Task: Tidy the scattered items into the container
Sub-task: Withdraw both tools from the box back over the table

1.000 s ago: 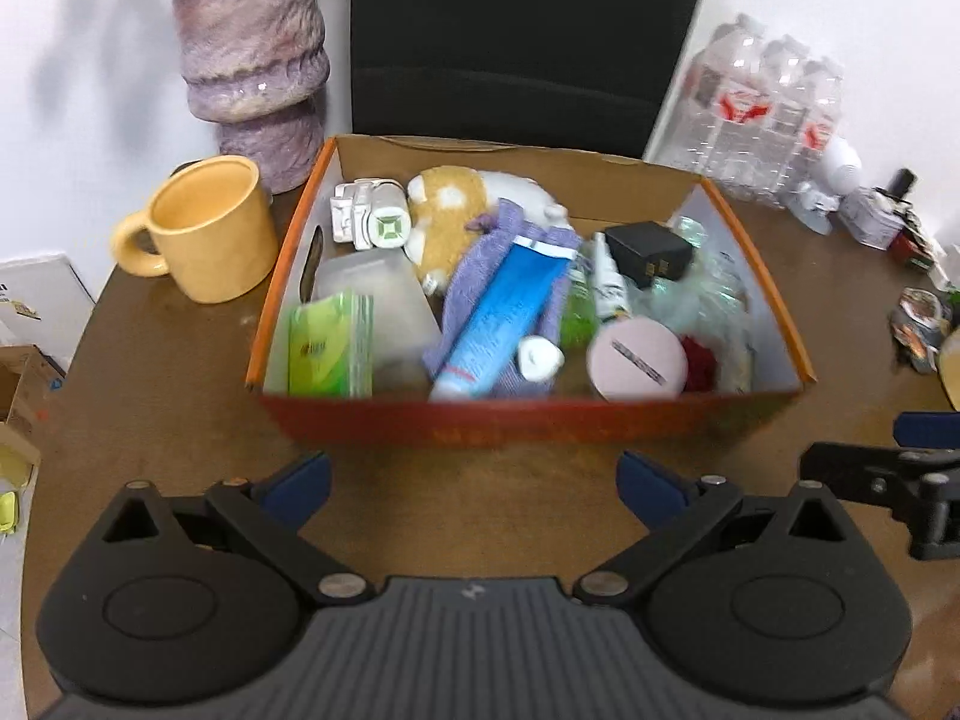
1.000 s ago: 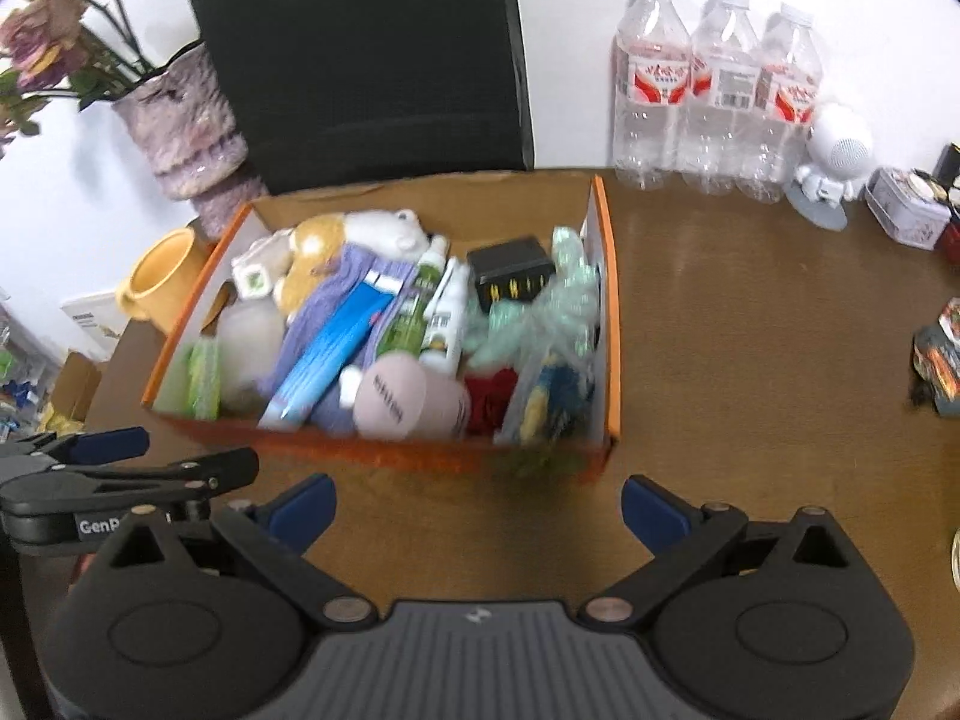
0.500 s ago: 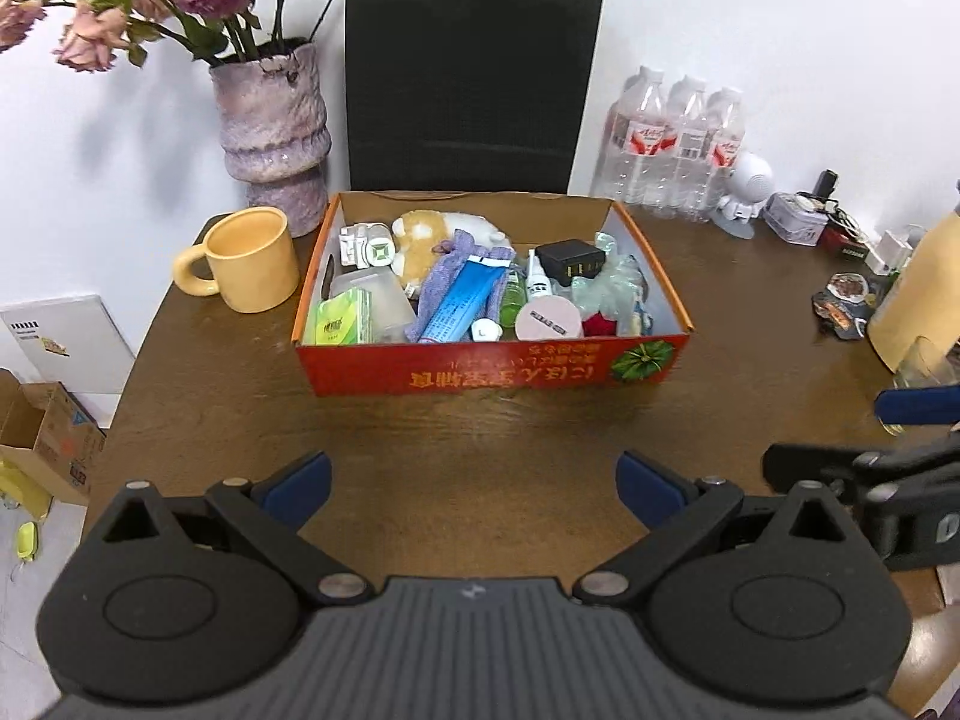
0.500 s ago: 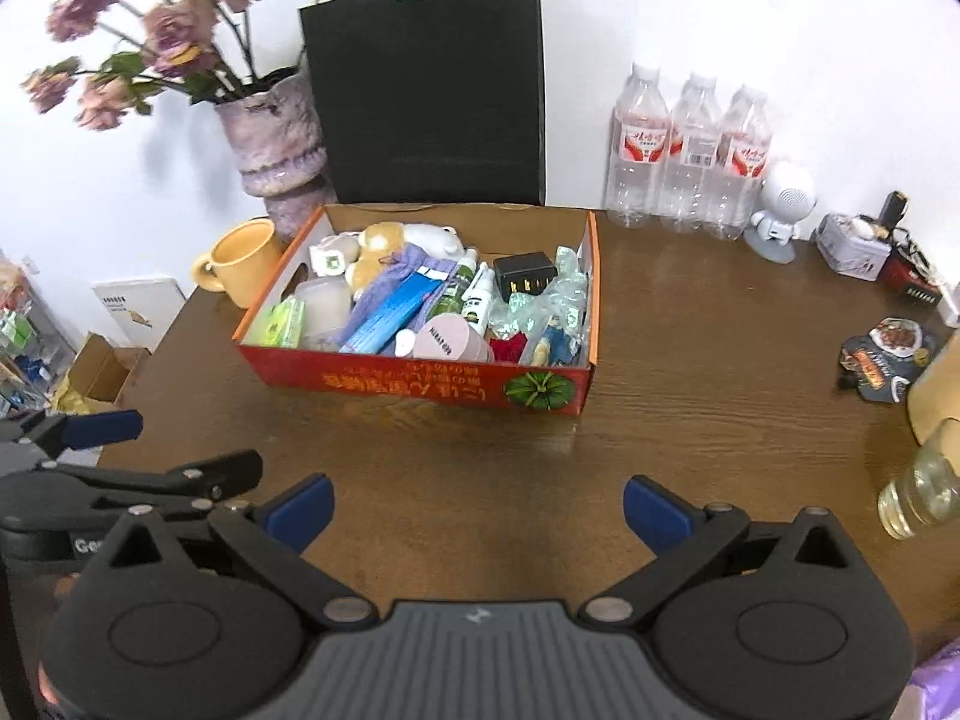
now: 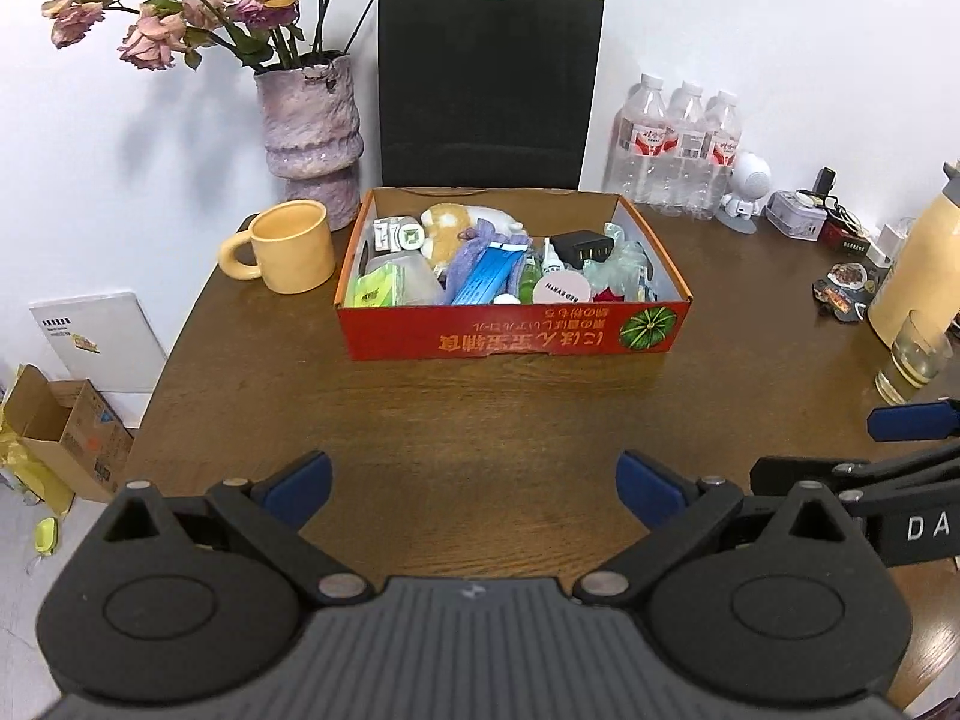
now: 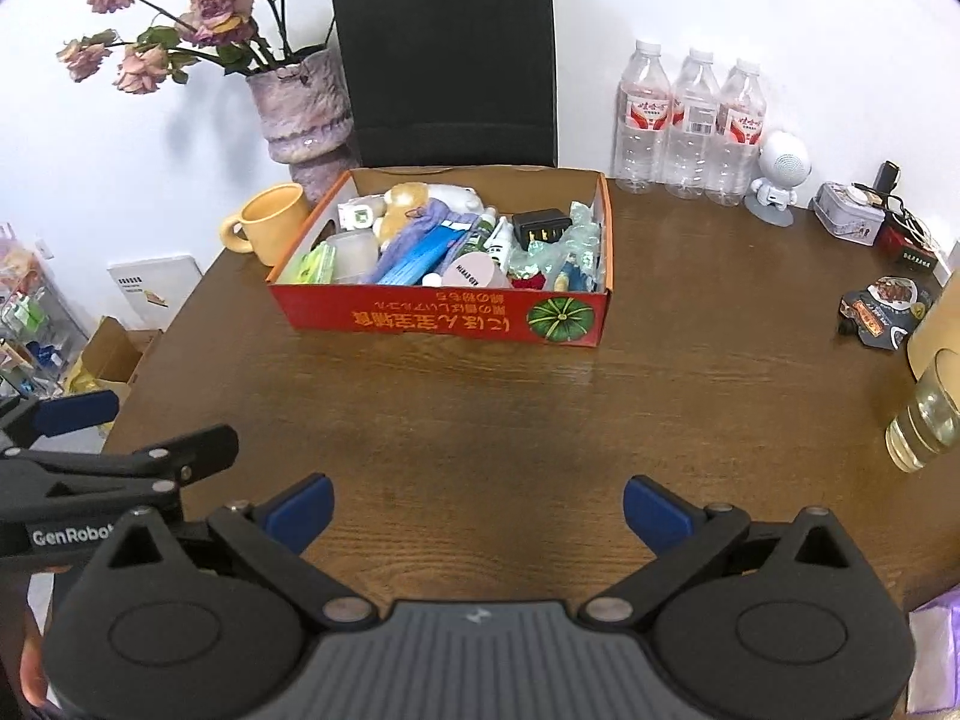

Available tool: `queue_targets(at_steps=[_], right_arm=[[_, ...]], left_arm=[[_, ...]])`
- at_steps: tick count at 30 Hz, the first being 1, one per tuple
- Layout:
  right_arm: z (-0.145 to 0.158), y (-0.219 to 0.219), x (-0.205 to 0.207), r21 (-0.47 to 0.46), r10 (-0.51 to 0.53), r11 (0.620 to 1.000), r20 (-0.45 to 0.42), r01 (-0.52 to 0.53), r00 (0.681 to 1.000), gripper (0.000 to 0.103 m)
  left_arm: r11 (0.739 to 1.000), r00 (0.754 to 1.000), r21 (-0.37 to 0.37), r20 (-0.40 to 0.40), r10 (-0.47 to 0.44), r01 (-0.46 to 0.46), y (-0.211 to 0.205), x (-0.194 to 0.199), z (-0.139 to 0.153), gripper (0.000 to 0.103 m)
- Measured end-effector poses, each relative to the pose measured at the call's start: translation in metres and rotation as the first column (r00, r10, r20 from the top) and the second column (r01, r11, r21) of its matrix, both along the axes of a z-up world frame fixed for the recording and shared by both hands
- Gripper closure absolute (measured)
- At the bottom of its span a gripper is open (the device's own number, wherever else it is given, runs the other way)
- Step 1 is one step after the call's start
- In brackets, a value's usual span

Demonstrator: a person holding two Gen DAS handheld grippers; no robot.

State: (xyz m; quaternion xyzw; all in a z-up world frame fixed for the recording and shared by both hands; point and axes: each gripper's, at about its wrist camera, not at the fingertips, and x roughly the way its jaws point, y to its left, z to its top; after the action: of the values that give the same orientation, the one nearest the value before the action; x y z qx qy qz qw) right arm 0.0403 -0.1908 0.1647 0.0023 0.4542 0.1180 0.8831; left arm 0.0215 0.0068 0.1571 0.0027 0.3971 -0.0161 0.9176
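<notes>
From the left wrist view, the left gripper point(image 5: 474, 483) hangs over the near edge of the brown wooden surface point(image 5: 480, 414), its blue-padded fingers point(image 5: 297, 483) spread wide with nothing between them. A broad bare stretch of wood lies between the gripper and the red-and-orange cardboard box point(image 5: 510, 336), which sits toward the far edge, its long printed side facing the gripper. The box is packed: a blue tube point(image 5: 486, 276), a round pink compact point(image 5: 561, 290), a green packet point(image 5: 375, 291) and a black block point(image 5: 583, 246) all lie inside its walls. Just beside the box's left wall stands a yellow ceramic mug point(image 5: 291, 246); behind that, a mauve stone-look vase of dried roses point(image 5: 312, 132). A black paper bag point(image 5: 489, 87) stands just behind the box's back wall. Three clear water bottles point(image 5: 678, 147) stand at the far right corner, and a drinking glass point(image 5: 912, 354) stands near the right edge. The right gripper point(image 5: 870, 456) shows at the right.

From the right wrist view, the right gripper point(image 6: 477, 507) is likewise wide apart and empty over the near edge. The box point(image 6: 444, 315) lies left of centre toward the far edge, leaving open wood to its right as far as the small white robot figure point(image 6: 777, 177) and the glass point(image 6: 927, 420). The left gripper point(image 6: 120, 438) shows side-on by the left edge, apart from the box.
</notes>
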Motion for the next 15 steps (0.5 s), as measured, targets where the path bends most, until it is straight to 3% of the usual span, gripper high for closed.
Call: queue_targets(at_steps=[15], right_arm=[[0.002, 0.008, -0.023, 0.017, 0.001, 1.000, 0.020, -0.001, 1.000, 0.000]], left_arm=[[0.999, 0.999, 0.036, 0.039, 0.020, -0.022, 0.003, -0.019, 0.005, 0.000]])
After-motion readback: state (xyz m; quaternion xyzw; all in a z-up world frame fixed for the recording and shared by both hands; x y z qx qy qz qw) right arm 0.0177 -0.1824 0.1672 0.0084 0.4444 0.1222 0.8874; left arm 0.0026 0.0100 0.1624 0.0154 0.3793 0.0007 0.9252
